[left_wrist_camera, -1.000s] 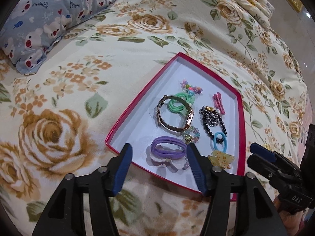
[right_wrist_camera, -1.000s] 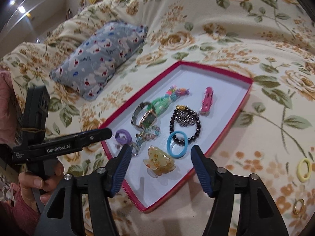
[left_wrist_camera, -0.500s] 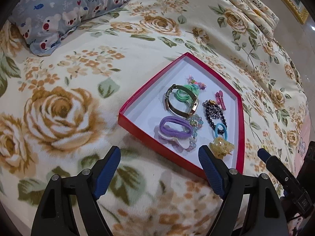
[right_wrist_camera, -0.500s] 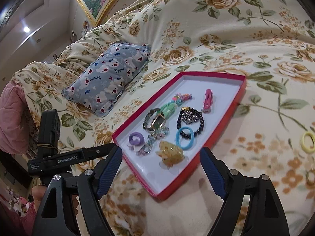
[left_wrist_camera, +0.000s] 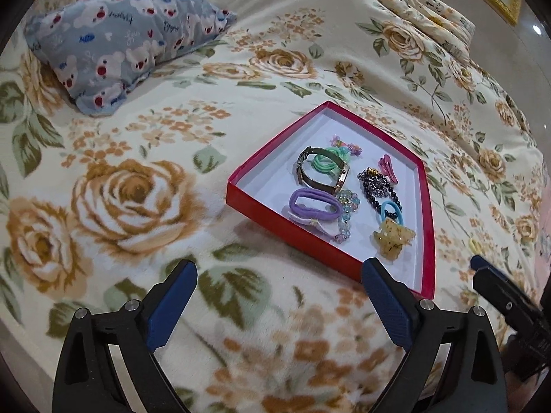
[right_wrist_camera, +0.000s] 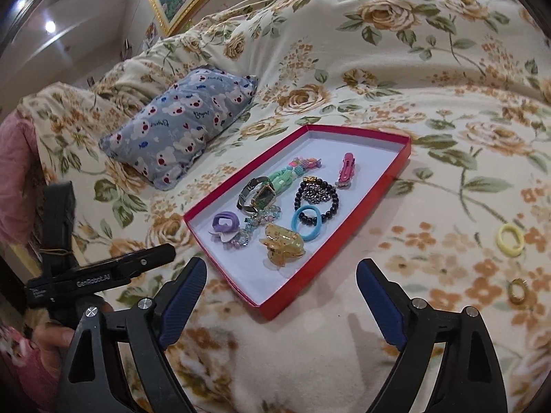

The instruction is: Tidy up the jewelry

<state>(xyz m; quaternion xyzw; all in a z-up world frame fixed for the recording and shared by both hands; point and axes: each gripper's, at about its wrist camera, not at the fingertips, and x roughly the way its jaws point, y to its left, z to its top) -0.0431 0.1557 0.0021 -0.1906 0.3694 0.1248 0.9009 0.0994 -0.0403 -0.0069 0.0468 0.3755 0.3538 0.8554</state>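
1. The left gripper (left_wrist_camera: 279, 296) has drawn back from the red tray (left_wrist_camera: 426, 227); its jaws, spread over the purple hair tie (left_wrist_camera: 315, 204) a second ago, are opening wider above bare blanket (left_wrist_camera: 144, 137).
2. The right gripper (right_wrist_camera: 280, 292) has also backed off, jaws opening with nothing between them.
3. The amber claw clip (right_wrist_camera: 282, 242) stays in the tray; a yellow hair tie (right_wrist_camera: 509, 240) and a gold ring (right_wrist_camera: 516, 290) lie outside it.

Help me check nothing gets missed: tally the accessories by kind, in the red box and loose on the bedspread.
Hair ties: 4 (purple, green, blue, and yellow loose on the bedspread)
Beaded bracelets: 3 (black, clear pastel, multicolour)
Hair clips: 2 (amber claw, pink)
Wristwatch: 1
Gold ring: 1, loose
Total: 11
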